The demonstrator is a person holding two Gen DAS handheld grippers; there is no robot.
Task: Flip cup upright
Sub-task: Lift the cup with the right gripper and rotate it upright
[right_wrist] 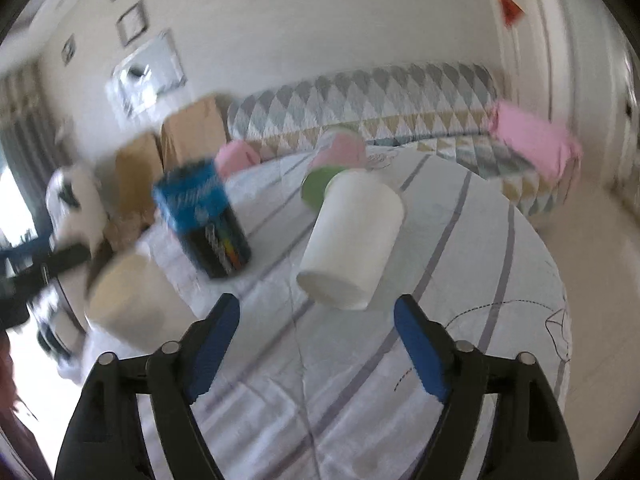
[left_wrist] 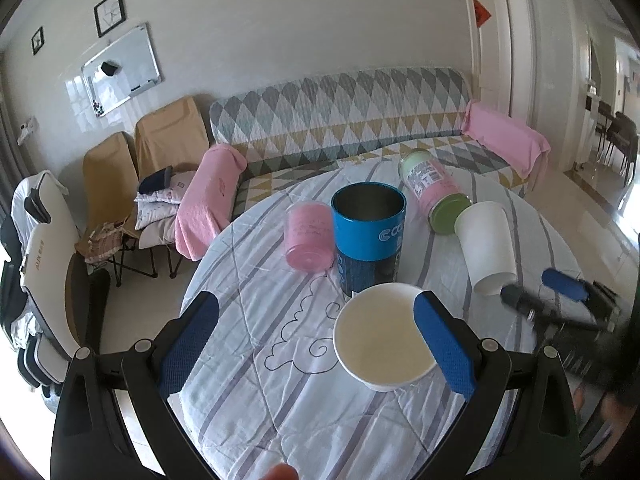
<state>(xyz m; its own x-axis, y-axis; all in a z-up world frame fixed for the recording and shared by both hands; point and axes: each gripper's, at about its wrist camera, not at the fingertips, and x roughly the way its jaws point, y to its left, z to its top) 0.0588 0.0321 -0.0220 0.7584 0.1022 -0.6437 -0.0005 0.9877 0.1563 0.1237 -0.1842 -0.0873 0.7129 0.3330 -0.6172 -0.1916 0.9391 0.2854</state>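
Covering the round striped quilted surface (right_wrist: 460, 240), clutter: blue cylindrical tin (left_wrist: 370, 236), upright white paper cup (left_wrist: 384, 338) beside spread left tool (left_wrist: 316, 340). Tipped white paper cup (right_wrist: 352, 240) lies just ahead of spread right tool (right_wrist: 318, 344); straddle its sidewall, pinch gently.

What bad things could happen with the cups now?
1. The right gripper is open just short of the tipped white paper cup; a nudge might roll it into the green-lidded can.
2. The left gripper sits around the upright paper cup, near the blue tin; a swing could knock either.
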